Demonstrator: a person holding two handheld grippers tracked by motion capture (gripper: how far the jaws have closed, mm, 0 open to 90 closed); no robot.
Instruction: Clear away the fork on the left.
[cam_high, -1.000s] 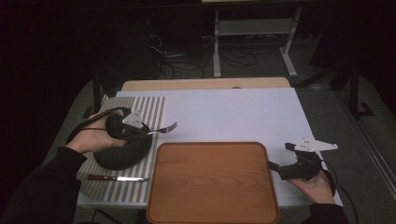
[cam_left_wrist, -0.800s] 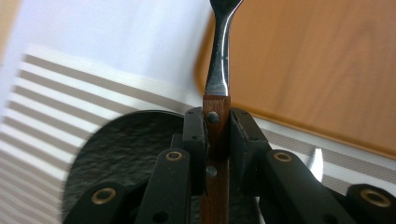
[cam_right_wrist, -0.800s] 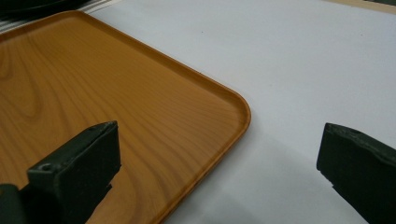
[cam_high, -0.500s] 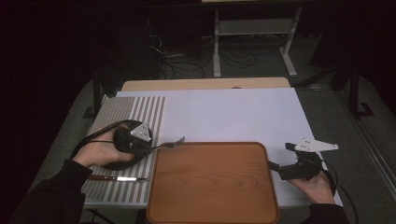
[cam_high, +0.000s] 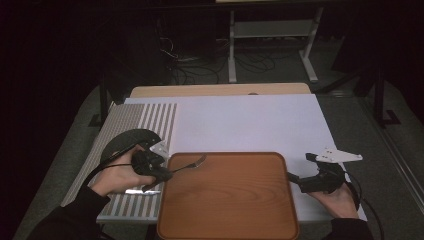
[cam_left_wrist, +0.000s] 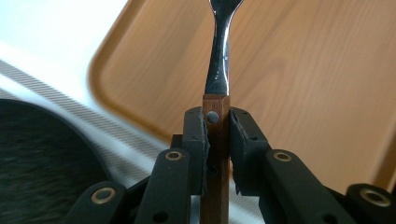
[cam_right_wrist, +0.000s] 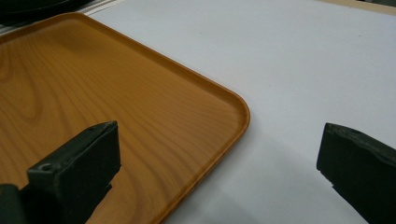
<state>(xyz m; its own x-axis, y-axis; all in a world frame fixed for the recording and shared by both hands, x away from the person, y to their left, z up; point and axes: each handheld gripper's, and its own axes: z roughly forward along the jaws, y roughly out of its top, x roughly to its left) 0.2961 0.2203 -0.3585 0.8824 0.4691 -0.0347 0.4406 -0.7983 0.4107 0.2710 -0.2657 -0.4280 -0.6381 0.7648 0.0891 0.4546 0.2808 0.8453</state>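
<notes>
The rounded brown wooden tray (cam_high: 230, 200) fills the lower centre of the white-topped desk (cam_high: 250, 120). The left claw (cam_high: 167, 175) clamps the wooden-handled steel fork (cam_high: 192, 163), tines pointing up-right over the tray's upper-left corner. The right claw (cam_right_wrist: 219, 172) gapes wide by the tray's right edge, holding nothing.

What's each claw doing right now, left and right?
Left claw: shut on the fork by its wooden handle.
Right claw: open, holding nothing, beside the tray.
</notes>
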